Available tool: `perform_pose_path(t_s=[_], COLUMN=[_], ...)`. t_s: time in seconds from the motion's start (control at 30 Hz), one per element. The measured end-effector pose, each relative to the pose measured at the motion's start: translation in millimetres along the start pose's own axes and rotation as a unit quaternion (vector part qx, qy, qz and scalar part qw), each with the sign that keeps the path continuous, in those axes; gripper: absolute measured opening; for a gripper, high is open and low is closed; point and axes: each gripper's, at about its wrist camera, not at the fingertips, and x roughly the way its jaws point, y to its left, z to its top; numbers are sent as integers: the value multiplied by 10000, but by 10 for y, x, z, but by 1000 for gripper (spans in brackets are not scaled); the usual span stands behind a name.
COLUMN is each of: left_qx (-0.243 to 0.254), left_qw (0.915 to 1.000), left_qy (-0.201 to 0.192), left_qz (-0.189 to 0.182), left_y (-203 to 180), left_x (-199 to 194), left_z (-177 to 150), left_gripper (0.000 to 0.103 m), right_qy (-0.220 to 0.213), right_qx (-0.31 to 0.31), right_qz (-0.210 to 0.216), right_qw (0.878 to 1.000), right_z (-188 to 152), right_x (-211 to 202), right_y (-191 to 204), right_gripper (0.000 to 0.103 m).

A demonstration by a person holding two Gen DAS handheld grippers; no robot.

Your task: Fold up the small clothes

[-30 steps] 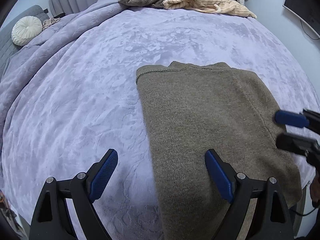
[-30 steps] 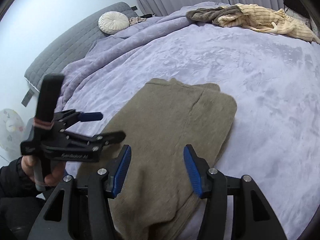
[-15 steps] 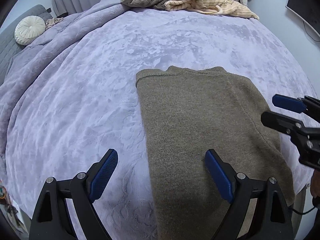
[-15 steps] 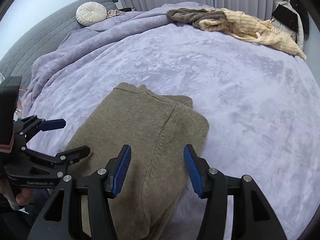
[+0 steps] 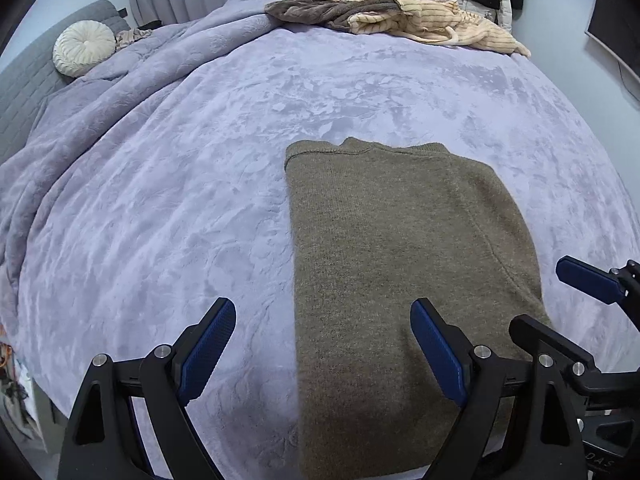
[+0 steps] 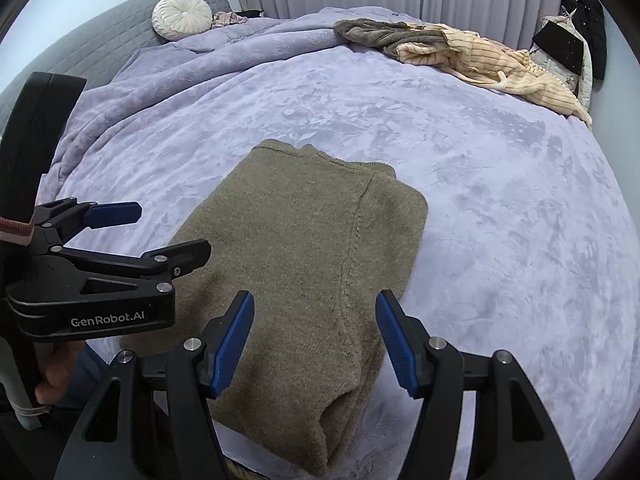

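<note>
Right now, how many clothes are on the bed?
3, maybe more hidden: an olive sweater folded near the grippers, and a brown garment and a striped cream one heaped together at the far edge.

Bedroom: bed [image 5: 200, 184] (lavender blanket), round pillow [image 5: 84, 53].

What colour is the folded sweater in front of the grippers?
Olive-brown, plain knit sweater; clearest in the right wrist view.
</note>
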Motion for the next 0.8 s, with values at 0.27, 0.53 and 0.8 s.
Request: perform_pose_path(t_s=[0.27,0.53,0.8], left_qx=[-176,-125,-123], left_qw=[9998,9996,9993], left_qy=[104,270,354], left_qz=[25,20,12], left_y=[73,59,58], left_x=[20,67,126], left_z=[-6,-5,44], left_gripper=[90,90,90], right_qy=[129,198,233], right_qx=[107,121,159], right_qz=[-160,-185,-178], right_qw=[9997,9996,9994], right_z=[-50,-35,0], right_x=[27,66,101], right_y=[20,25,-14], right_gripper=[67,67,67])
